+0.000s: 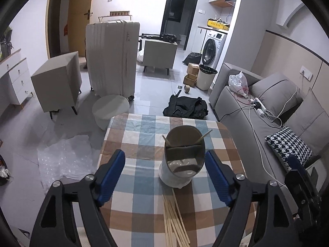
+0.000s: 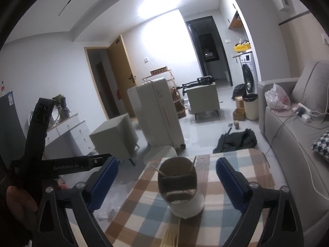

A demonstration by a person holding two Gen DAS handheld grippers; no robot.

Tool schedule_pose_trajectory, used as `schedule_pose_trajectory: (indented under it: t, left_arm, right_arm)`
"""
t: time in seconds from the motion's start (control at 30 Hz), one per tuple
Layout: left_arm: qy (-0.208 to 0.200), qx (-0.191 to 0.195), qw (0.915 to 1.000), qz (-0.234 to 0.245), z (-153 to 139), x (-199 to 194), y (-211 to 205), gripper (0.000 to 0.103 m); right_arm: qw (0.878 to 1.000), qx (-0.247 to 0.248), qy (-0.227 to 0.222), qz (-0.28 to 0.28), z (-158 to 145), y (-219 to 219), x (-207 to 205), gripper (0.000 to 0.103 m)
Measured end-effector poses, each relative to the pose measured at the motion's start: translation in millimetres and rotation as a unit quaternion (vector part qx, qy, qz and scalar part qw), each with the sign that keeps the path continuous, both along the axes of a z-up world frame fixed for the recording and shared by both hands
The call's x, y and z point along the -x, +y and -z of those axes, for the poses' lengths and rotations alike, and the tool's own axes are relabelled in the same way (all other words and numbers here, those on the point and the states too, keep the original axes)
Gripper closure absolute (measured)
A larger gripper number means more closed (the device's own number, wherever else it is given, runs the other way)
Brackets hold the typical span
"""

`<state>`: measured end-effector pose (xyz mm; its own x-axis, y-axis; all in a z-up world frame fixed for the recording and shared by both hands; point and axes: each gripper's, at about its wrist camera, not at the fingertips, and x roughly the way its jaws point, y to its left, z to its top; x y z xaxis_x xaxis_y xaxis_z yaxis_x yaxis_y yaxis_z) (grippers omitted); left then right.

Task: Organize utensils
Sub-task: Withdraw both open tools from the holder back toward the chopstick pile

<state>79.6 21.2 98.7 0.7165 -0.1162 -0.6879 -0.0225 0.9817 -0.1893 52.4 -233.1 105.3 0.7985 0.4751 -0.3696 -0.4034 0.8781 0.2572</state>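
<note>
A white utensil holder [image 1: 181, 164] with a divider stands on the checked tablecloth [image 1: 139, 185]; two chopsticks [image 1: 205, 135] lean inside its far compartment. Several loose wooden chopsticks [image 1: 174, 222] lie in a bundle on the cloth in front of it. My left gripper [image 1: 165, 175] is open and empty, its blue pads either side of the holder, above the table. In the right wrist view the holder [image 2: 181, 189] and the loose chopsticks [image 2: 171, 234] show too. My right gripper [image 2: 166, 181] is open and empty, above the table's near edge. The left gripper's body [image 2: 41, 144] shows at left.
A grey sofa [image 1: 267, 127] with a houndstooth cushion [image 1: 287, 146] borders the table on the right. On the floor beyond lie a round stool [image 1: 111, 109], a black bag [image 1: 187, 107], a white suitcase [image 1: 113, 57] and plastic wrap [image 1: 63, 160].
</note>
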Motion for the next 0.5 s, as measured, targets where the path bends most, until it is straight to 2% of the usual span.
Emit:
schedule_pose_trajectory:
  t: [0.13,0.27,0.43,0.5]
  left_arm:
    - [-0.005,-0.004,1.0,-0.004,10,13,-3,0.019]
    - [0.003,-0.003,1.0,-0.006,31,22,-6,0.017]
    - [0.028,0.003,0.9996,-0.003,73,29,-10,0.017]
    - [0.045,0.002,0.9989,-0.012,91,29,-8,0.017]
  right_arm:
    - [1.0,0.01,0.009,0.003,8,0,12,0.0]
    - [0.999,0.025,0.032,0.002,25,-2,21,0.0]
    - [0.996,0.053,0.078,0.001,60,-4,25,0.0]
    - [0.991,0.071,0.115,0.005,76,-4,19,0.0]
